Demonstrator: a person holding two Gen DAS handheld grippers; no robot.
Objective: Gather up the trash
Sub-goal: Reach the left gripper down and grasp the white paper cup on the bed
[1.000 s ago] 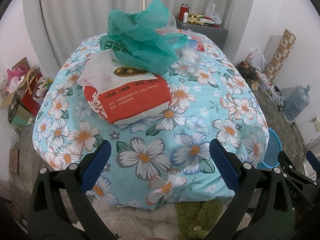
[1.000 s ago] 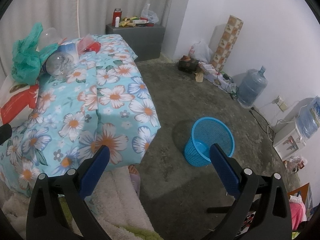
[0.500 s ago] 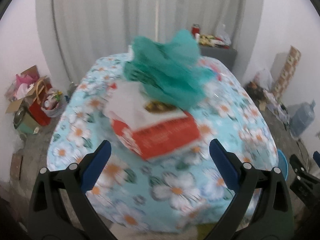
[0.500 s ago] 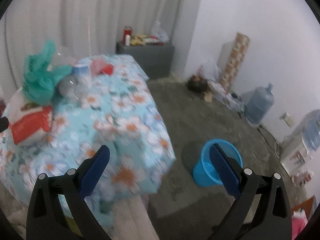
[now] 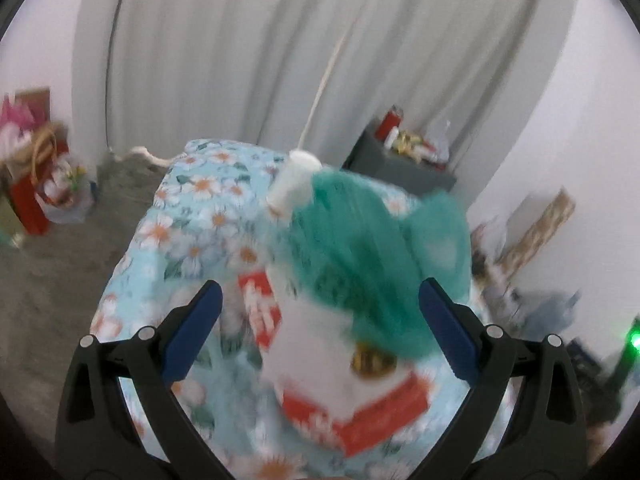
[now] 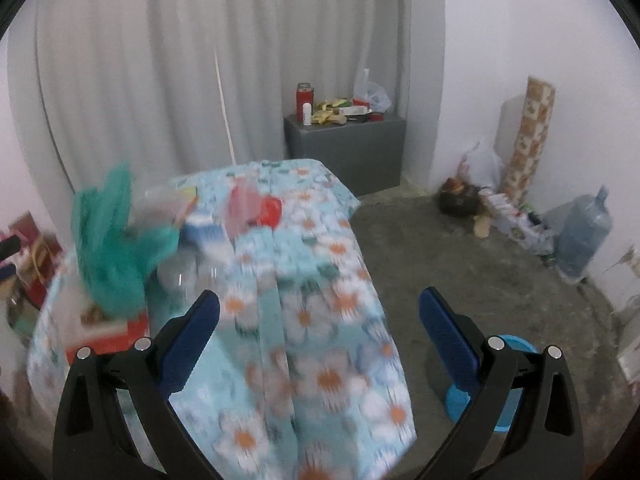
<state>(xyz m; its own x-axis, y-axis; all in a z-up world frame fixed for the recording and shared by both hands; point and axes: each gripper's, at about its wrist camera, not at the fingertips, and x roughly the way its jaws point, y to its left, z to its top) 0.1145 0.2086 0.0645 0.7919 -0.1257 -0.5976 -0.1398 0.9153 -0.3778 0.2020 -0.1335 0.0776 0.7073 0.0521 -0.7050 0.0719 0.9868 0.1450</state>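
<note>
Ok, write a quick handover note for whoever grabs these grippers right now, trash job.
Left gripper: open, empty, aimed at the pile on the table.
Right gripper: open, empty, over the table's near edge.
Trash, all on the flowered tablecloth: green plastic bag lying on the red and white package, white cup behind them, clear plastic bottle and a red scrap further back. Views are blurred, so small pieces may be missed.
Blue basket stands on the floor, to the right of the table.
Done: nothing picked up yet.
Left: grab each piece and drop it in the basket.
</note>
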